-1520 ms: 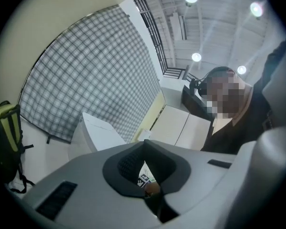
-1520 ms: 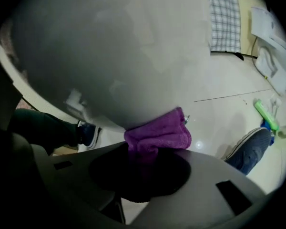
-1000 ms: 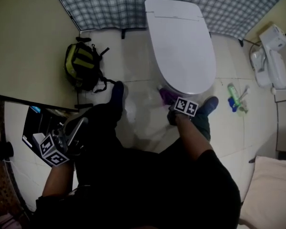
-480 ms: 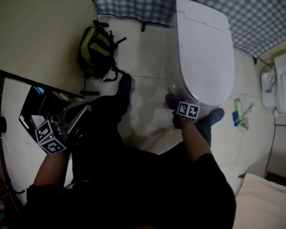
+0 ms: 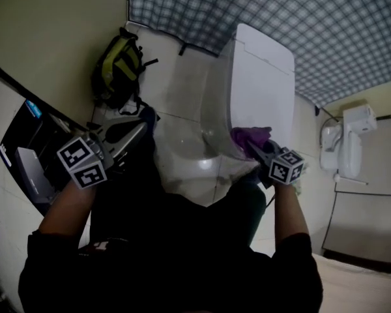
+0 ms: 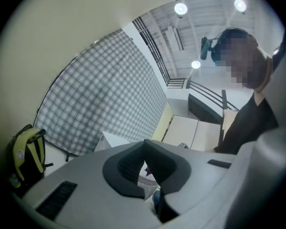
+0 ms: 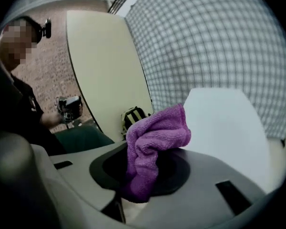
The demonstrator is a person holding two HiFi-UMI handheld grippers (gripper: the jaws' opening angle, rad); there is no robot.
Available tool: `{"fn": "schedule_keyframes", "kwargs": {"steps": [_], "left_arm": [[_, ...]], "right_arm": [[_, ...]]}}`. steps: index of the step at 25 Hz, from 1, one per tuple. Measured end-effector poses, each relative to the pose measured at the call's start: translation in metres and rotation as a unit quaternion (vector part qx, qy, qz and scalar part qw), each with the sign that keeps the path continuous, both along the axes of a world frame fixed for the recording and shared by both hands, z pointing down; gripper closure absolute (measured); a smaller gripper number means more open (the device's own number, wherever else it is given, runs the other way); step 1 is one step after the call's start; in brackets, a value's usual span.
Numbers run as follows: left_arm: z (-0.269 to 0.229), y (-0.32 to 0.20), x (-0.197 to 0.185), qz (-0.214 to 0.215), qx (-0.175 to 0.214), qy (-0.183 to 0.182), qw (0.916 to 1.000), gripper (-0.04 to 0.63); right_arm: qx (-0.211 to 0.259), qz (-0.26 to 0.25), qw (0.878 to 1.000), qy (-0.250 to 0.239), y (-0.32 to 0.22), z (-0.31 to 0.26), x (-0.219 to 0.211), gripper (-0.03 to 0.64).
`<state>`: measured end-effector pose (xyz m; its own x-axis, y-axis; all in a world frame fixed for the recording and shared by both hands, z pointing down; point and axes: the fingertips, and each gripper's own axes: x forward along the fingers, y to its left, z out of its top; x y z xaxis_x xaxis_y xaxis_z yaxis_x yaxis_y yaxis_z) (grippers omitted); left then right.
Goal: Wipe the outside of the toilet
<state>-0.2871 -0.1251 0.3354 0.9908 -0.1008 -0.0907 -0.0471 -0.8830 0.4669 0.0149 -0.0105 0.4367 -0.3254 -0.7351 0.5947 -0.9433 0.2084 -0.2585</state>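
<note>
The white toilet (image 5: pixel 257 83) stands lid down in the middle of the head view. It also fills the right of the right gripper view as a pale shape (image 7: pixel 224 123). My right gripper (image 5: pixel 257 150) is shut on a purple cloth (image 5: pixel 249 137), and the cloth rests against the near rim of the bowl. Bunched folds of the cloth (image 7: pixel 152 142) stick up out of the right gripper (image 7: pixel 148 175). My left gripper (image 5: pixel 141 129) hangs left of the bowl, apart from it. Its pads (image 6: pixel 128 168) meet at the tip with nothing between them.
A yellow and black backpack (image 5: pixel 117 67) lies on the floor tiles by the cream partition (image 5: pixel 52 31), left of the toilet. A plaid curtain (image 5: pixel 313 18) runs behind the toilet. A white wall unit (image 5: pixel 342 142) is at the right and a dark rack (image 5: pixel 26 155) at the left.
The right gripper has lifted the purple cloth from the low front of the bowl up to its rim. The left gripper has risen toward the toilet. The head view has swung.
</note>
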Motion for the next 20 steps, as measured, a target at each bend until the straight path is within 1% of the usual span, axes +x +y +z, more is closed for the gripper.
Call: {"fn": "schedule_keyframes", "kwargs": {"steps": [2, 3, 4, 5, 7, 8, 9, 10, 12, 13, 14, 16, 17, 18, 19, 20], "left_arm": [[0.004, -0.009, 0.008, -0.012, 0.003, -0.019, 0.9997, 0.600], [0.004, -0.012, 0.010, -0.017, 0.005, -0.022, 0.9996, 0.600], [0.004, -0.015, 0.010, -0.021, 0.007, -0.020, 0.9995, 0.600], [0.003, -0.018, 0.008, -0.025, 0.008, -0.018, 0.9995, 0.600], [0.001, -0.024, 0.004, -0.029, 0.012, -0.014, 0.9994, 0.600], [0.001, -0.027, 0.001, -0.029, 0.015, -0.015, 0.9993, 0.600], [0.002, -0.031, -0.001, -0.030, 0.018, -0.018, 0.9992, 0.600], [0.004, -0.034, -0.004, -0.031, 0.020, -0.022, 0.9991, 0.600], [0.009, -0.043, -0.011, -0.035, 0.020, -0.030, 0.9987, 0.600], [0.011, -0.048, -0.015, -0.038, 0.016, -0.034, 0.9986, 0.600], [0.013, -0.054, -0.019, -0.042, 0.011, -0.036, 0.9984, 0.600], [0.016, -0.069, -0.026, -0.048, 0.000, -0.038, 0.9981, 0.600], [0.018, -0.078, -0.029, -0.050, -0.005, -0.040, 0.9980, 0.600], [0.019, -0.086, -0.031, -0.052, -0.009, -0.042, 0.9977, 0.600], [0.021, -0.093, -0.033, -0.054, -0.012, -0.045, 0.9975, 0.600], [0.024, -0.101, -0.035, -0.057, -0.013, -0.048, 0.9972, 0.600]], "right_arm": [[0.002, -0.034, 0.996, 0.087, -0.028, -0.023, 0.015, 0.511], [-0.003, -0.055, 0.990, 0.129, -0.043, -0.027, 0.019, 0.511], [-0.012, -0.079, 0.982, 0.171, -0.058, -0.027, 0.020, 0.511], [-0.024, -0.106, 0.971, 0.213, -0.072, -0.023, 0.018, 0.511], [-0.053, -0.155, 0.944, 0.286, -0.101, -0.007, 0.004, 0.511], [-0.071, -0.176, 0.928, 0.321, -0.114, 0.004, -0.004, 0.511], [-0.091, -0.199, 0.906, 0.361, -0.127, 0.017, -0.012, 0.511], [-0.112, -0.226, 0.879, 0.404, -0.140, 0.032, -0.020, 0.511], [-0.156, -0.282, 0.816, 0.481, -0.162, 0.068, -0.033, 0.511], [-0.182, -0.307, 0.783, 0.510, -0.170, 0.089, -0.035, 0.511], [-0.215, -0.329, 0.747, 0.536, -0.174, 0.111, -0.032, 0.511], [-0.292, -0.362, 0.665, 0.584, -0.175, 0.153, -0.013, 0.511], [-0.332, -0.369, 0.626, 0.601, -0.175, 0.170, -0.001, 0.511], [-0.368, -0.372, 0.593, 0.612, -0.174, 0.185, 0.011, 0.511], [-0.399, -0.371, 0.569, 0.616, -0.174, 0.199, 0.021, 0.511], [-0.425, -0.368, 0.553, 0.615, -0.173, 0.213, 0.029, 0.511]]}}
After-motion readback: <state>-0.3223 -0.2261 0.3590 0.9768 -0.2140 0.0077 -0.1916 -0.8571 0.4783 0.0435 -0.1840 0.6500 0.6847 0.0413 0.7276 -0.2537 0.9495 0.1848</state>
